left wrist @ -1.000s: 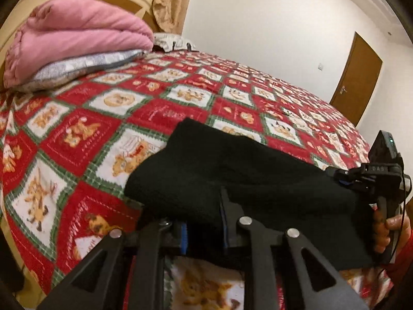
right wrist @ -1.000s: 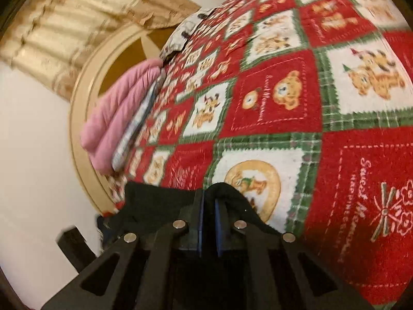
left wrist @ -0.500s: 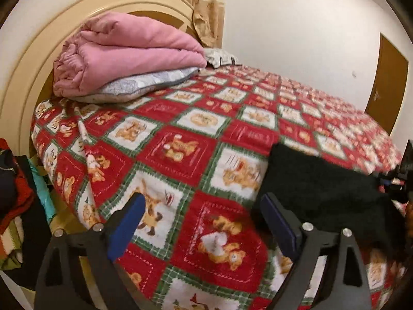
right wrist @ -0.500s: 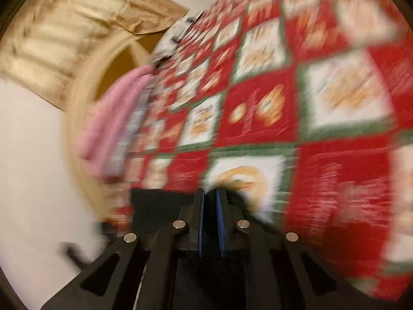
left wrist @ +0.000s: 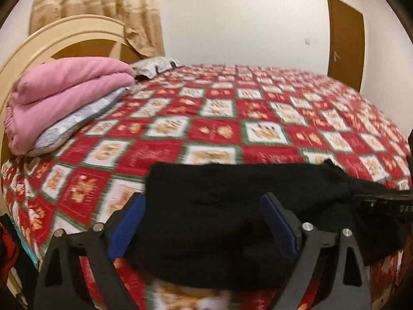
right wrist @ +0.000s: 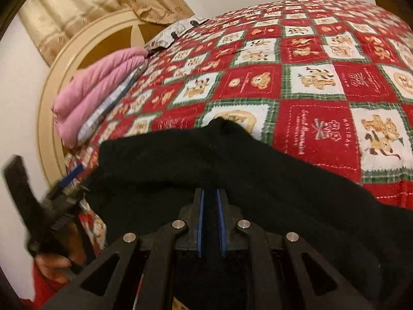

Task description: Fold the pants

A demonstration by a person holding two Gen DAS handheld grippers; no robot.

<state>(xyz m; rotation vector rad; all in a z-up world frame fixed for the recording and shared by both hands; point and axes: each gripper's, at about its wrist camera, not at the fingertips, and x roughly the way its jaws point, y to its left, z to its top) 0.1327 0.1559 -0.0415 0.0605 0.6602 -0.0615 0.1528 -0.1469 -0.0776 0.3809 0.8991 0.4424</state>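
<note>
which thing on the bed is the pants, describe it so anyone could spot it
Start at the bed with its red checked cover. At its near edge lies a flat dark bundle, the pants. They are plain black, unlike the pink blanket by the headboard.

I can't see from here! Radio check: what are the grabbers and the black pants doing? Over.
Left gripper open, jaws just widened, over the black pants. Right gripper nearly shut, cloth between its pads. Pants bunched at the bedspread's near edge. Nothing blocking.

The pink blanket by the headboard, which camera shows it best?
The left wrist view: the pink blanket appears large, its folded side facing the camera. The right wrist view shows it smaller, end-on, at the left.
</note>
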